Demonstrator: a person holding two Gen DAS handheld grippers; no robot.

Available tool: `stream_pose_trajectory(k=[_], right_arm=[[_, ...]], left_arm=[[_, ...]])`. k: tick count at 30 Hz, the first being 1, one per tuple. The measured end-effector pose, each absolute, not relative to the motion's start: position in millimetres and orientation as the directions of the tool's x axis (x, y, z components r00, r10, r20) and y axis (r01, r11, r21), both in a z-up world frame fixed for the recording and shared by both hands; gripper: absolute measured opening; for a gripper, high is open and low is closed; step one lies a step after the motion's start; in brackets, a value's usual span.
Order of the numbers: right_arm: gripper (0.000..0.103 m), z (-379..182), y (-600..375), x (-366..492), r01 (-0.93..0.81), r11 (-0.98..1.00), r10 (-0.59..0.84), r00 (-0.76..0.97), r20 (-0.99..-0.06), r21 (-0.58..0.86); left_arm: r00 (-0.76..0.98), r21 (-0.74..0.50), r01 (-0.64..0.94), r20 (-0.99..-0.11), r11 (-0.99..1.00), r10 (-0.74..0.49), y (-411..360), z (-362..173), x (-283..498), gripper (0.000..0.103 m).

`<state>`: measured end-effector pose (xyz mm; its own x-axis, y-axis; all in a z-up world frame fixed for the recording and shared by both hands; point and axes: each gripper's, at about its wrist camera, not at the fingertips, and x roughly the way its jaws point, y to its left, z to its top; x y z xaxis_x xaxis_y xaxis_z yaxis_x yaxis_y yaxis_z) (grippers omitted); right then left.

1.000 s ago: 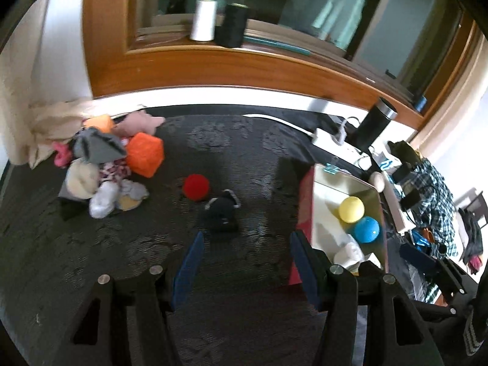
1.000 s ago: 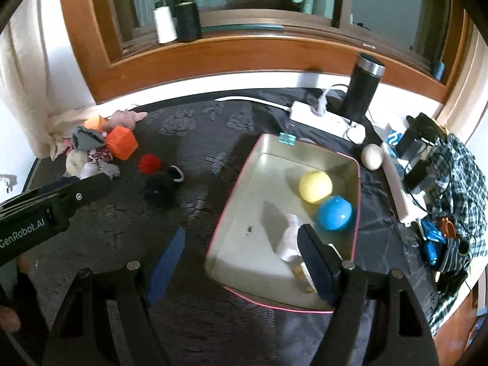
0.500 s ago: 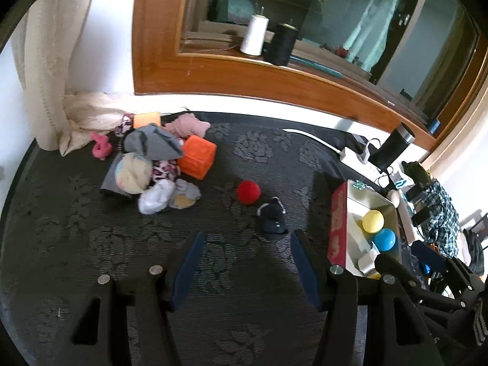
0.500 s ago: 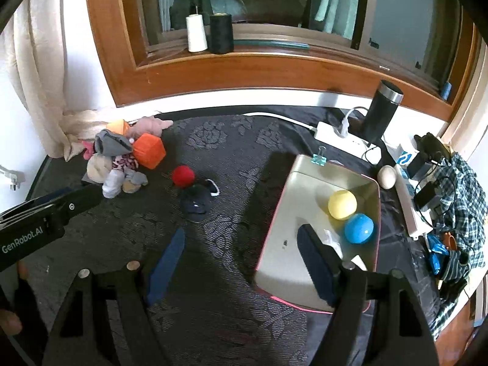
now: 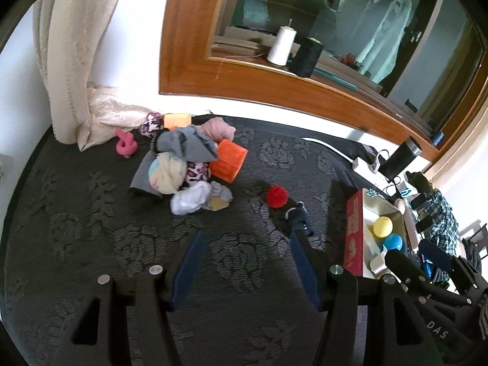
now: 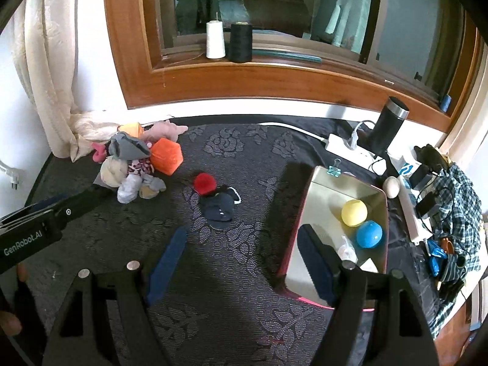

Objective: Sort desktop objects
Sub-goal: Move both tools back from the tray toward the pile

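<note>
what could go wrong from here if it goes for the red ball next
The red ball lies right against the dark sock, so jaws closing on it could snag the sock too, or nudge the ball so it rolls off across the cloth.

The tray already holds a yellow ball and a blue ball; a drop from high up might knock them about.

The left gripper and right gripper, both open and empty, point at the same spot and could collide.

Red pompom [image 6: 205, 183] touches dark sock [image 6: 220, 208]; yellow and blue balls [image 6: 353, 212] in tray [image 6: 317, 180].

Left gripper [image 5: 245, 238] and right gripper [image 6: 242, 233] pulled back from tray [image 6: 317, 183]
</note>
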<state>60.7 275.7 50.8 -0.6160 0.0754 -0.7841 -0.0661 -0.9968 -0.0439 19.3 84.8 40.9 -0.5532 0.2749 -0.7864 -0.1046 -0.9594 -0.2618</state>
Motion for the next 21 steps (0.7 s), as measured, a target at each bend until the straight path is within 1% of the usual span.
stream_pose_trajectory(k=[13, 15, 21], right_arm=[[0.079, 49.2, 250.2, 52.7, -0.063, -0.997, 0.072, -0.608, -0.790, -0.042], [0.079, 44.9, 249.5, 48.6, -0.061, -0.998, 0.051, -0.594, -0.803, -0.019], [0.079, 17.5, 260.6, 31.9, -0.069, -0.985, -0.098, -0.521, -0.848, 0.156]], left_arm=[[-0.553, -0.263, -0.082, -0.791, -0.961, 0.263, 50.7, 35.3, 13.5, 0.061], [-0.547, -0.262, -0.076, -0.796, -0.962, 0.260, 46.4, 31.3, 10.3, 0.061], [-0.524, -0.256, -0.048, -0.816, -0.966, 0.242, 32.2, 14.9, -1.8, 0.061]])
